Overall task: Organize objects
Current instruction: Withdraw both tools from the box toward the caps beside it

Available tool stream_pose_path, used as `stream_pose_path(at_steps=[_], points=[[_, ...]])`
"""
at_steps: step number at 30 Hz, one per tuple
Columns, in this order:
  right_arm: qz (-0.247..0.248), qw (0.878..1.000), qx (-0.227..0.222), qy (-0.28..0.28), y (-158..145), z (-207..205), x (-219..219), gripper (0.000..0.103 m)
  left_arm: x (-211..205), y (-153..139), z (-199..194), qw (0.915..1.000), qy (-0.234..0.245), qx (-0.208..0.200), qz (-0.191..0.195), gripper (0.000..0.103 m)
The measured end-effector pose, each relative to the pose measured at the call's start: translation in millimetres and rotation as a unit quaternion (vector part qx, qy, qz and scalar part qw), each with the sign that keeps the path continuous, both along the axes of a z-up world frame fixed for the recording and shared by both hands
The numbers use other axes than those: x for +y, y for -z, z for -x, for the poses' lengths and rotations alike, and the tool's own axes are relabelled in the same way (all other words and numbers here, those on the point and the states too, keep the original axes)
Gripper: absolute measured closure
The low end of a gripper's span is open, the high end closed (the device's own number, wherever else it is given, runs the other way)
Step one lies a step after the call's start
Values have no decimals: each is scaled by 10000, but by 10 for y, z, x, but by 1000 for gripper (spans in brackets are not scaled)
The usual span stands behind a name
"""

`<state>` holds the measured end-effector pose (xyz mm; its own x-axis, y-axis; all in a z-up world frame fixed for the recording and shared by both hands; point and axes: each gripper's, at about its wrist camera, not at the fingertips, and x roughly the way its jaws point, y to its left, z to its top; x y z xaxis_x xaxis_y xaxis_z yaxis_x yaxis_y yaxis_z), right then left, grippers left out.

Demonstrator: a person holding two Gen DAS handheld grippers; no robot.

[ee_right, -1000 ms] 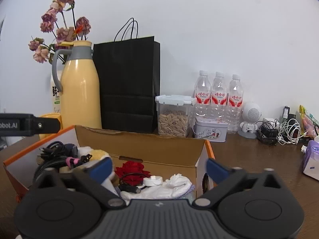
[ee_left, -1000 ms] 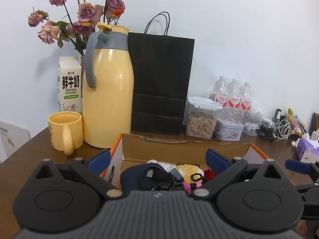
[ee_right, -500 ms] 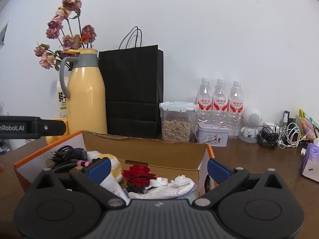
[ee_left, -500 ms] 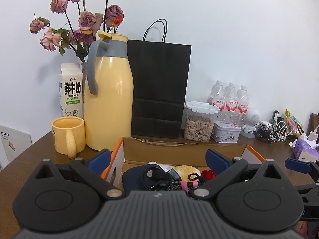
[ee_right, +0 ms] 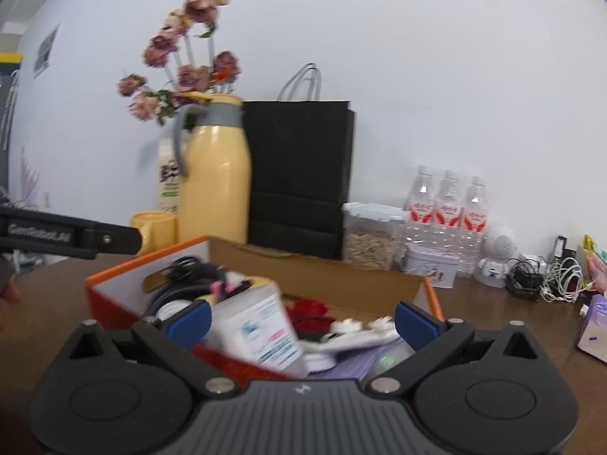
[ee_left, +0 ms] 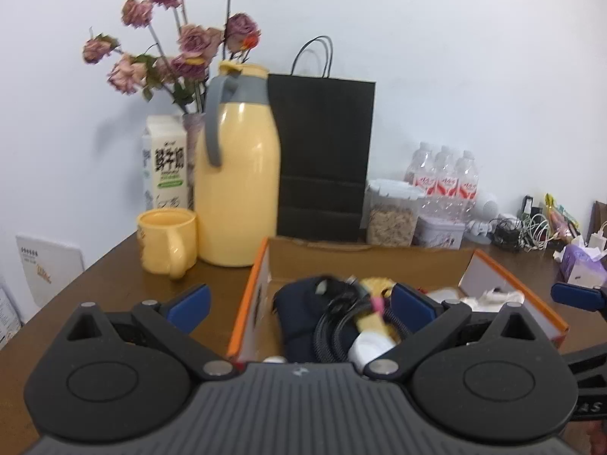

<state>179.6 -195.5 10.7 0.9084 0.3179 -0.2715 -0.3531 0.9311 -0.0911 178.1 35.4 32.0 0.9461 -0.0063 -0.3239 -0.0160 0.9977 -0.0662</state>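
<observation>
Inside the orange-edged cardboard box (ee_right: 379, 273), a white printed packet (ee_right: 258, 330) stands tilted at the near wall, directly between the right gripper's (ee_right: 301, 318) wide jaws, while the left gripper (ee_left: 299, 303), equally wide and empty, overhangs the box's left end.

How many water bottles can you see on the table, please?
3, side by side against the wall behind the tin: left bottle, middle bottle, right bottle. More could be hidden behind them.

Both wrist views face wall – share box (ee_left: 512, 271), close below.
</observation>
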Motion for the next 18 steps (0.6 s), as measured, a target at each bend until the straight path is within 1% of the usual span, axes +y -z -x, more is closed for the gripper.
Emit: stream_pose_path(at_steps=[4, 10, 13, 15, 18], points=[[146, 9995, 90, -278, 55, 172, 133, 0, 105, 147, 77, 9995, -49, 282, -99, 0], [421, 9959, 409, -683, 185, 329, 350, 0, 304, 319, 249, 9977, -160, 621, -234, 0], [529, 9930, 606, -869, 252, 383, 456, 0, 428, 421, 322, 9960, -166, 847, -212, 0], [526, 9900, 830, -1015, 290, 395, 516, 0, 522, 465, 371, 9948, -185, 986, -153, 0], [571, 9863, 1045, -1138, 347, 405, 607, 0, 633, 497, 453, 9943, -185, 1045, -130, 0]])
